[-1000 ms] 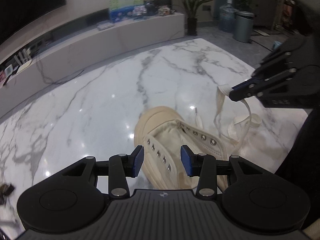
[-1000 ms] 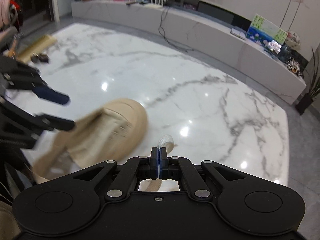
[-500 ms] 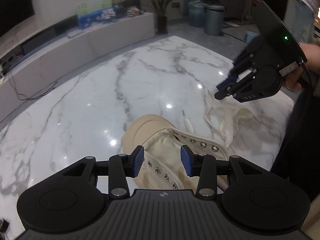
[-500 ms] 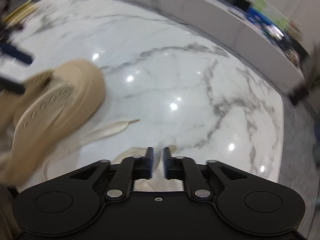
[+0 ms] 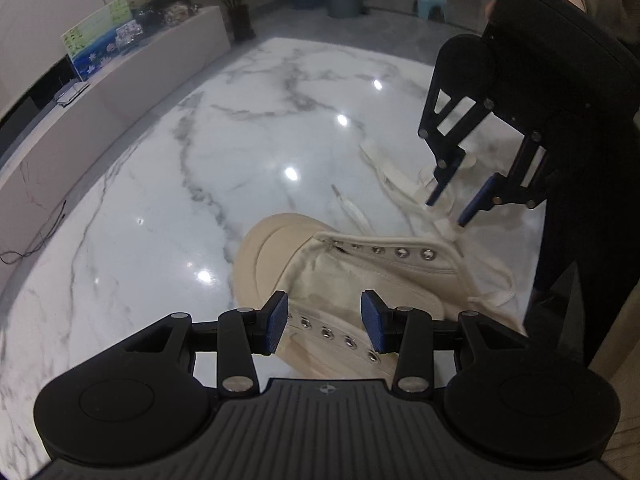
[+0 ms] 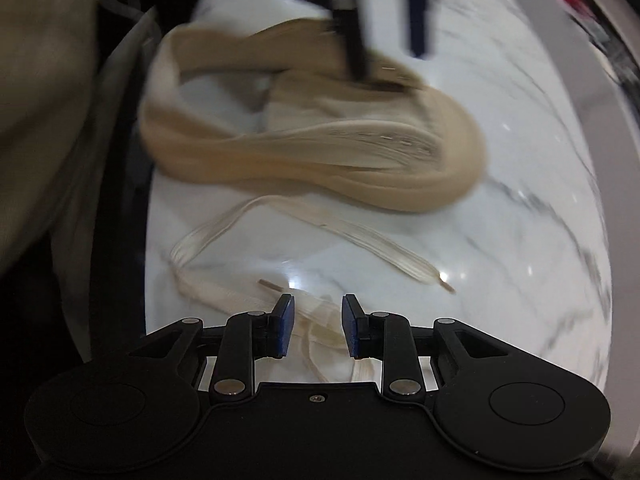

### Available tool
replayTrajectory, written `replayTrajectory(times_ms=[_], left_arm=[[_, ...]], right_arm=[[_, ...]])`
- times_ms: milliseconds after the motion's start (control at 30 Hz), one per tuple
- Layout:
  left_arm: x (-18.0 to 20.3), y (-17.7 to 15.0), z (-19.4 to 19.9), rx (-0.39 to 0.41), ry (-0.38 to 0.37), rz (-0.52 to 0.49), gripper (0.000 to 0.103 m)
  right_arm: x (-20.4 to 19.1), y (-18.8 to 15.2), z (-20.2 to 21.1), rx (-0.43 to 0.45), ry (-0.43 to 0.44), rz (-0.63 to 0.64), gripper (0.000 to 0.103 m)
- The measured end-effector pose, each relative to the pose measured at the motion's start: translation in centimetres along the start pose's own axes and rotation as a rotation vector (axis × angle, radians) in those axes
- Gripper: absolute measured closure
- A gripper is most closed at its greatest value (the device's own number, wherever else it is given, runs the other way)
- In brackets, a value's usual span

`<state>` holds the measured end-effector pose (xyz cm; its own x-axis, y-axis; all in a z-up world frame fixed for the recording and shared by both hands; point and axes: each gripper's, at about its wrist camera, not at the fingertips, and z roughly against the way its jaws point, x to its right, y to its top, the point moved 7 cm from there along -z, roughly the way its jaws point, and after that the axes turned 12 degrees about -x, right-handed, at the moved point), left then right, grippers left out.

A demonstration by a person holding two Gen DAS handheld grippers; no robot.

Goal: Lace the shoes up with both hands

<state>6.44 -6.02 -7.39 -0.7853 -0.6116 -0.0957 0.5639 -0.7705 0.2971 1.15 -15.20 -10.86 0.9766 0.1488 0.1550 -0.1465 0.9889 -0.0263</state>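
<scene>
Right tongs [image 6: 316, 330] newly parted, flat cream lace [image 6: 320, 232] dropped beside canvas shoe [image 5: 360, 276]; left tongs [image 5: 324, 322] wide.

Marble tabletop [image 5: 168, 208]: shoe [image 5: 360, 276], seemingly loose lace [image 6: 320, 236].

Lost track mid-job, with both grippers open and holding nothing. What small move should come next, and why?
Probably lower the right gripper and close on the loose lace lying on the marble table. Its jaws hang open right above the lace, and the shoe eyelets look empty. The left gripper is open over the shoe.
</scene>
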Motion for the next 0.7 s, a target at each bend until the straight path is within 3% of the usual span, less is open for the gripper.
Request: replayTrajectory(times_ms=[267,333,400,467,700], left_arm=[[0.2,0.2,-1.0,-0.019,-0.024,-0.052,0.064],[0.3,0.1,-1.1,-0.019,-0.019,-0.054,0.064],[0.3,0.0,-1.2,-0.019,-0.015,-0.056,0.064],[0.3,-0.1,-1.3,-0.019,-0.010,-0.057,0.064],[-0.1,0.6,-0.6,-0.010,-0.013,-0.088,0.064]], right_arm=[[-0.3,0.2,-1.7,-0.049,0.030,0.151,0.078],[-0.2,0.2,-2.0,-0.053,0.041,0.146,0.080],[-0.1,0.2,-2.0,-0.053,0.058,0.132,0.094],[0.0,0.0,-1.9,-0.054,0.076,0.106,0.098],[1.6,-0.3,0.0,0.000,0.083,-0.015,0.100]])
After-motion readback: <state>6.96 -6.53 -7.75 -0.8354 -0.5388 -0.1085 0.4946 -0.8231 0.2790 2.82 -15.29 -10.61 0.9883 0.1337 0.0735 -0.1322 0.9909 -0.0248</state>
